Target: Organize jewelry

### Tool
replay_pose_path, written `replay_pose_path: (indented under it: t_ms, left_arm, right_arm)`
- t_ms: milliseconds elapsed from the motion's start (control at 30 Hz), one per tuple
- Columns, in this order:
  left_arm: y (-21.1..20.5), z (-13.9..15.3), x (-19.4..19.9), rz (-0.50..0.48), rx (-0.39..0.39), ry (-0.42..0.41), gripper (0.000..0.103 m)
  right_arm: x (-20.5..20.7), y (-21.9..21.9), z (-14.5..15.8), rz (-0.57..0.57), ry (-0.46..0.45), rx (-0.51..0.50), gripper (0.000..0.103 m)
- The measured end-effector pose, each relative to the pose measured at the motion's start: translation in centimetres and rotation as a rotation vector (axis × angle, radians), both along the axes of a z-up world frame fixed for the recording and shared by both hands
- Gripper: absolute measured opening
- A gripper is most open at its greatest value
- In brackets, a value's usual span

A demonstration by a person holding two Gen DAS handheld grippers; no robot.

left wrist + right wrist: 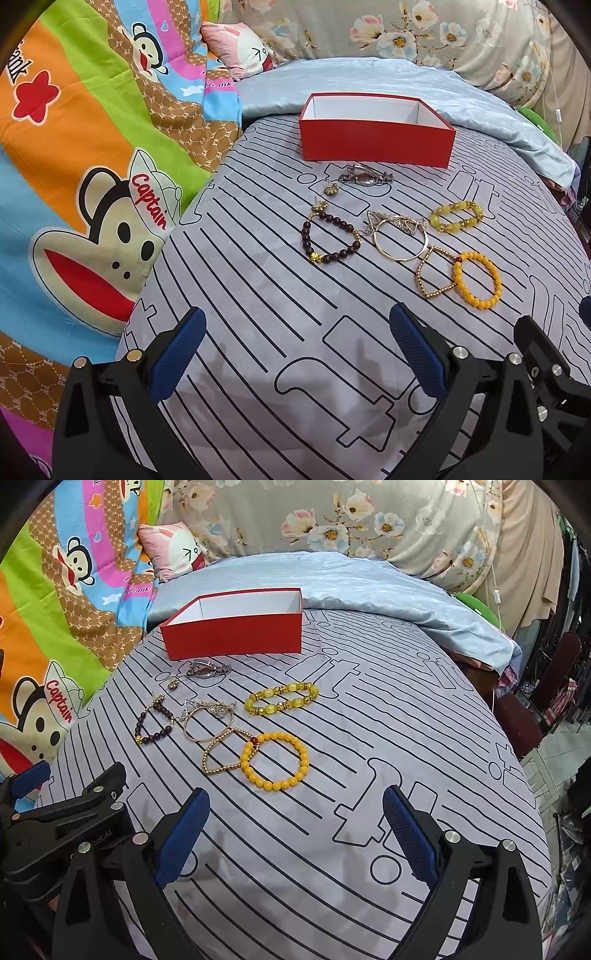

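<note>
Striped bedsheet [369, 738] holds yellow bead bracelet [274, 760].

Striped grey sheet [258, 295], cartoon-monkey quilt [92, 147] — floral pillow [369, 517], pale-blue blanket [369, 587]

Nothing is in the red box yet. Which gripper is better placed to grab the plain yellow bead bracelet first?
Right, probably. The yellow bead bracelet lies just ahead of the open right gripper, slightly left of centre. From the left gripper, also open, it sits off to the right.
</note>
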State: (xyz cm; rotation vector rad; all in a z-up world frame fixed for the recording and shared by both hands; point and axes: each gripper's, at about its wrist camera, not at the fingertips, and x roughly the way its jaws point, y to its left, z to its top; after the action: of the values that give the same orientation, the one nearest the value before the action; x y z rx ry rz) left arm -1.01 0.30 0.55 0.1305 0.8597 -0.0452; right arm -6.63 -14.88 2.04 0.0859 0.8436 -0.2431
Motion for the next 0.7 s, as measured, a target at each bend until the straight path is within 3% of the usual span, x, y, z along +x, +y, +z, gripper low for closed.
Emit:
replay_pose_path:
  t_ms: [700]
  left_arm:
    - [0.04,-0.07,0.02,0.0,-0.003,0.003,0.097]
  right_arm:
    - [-0.15,0.0,0.04,-0.005,-0.001,0.0,0.093]
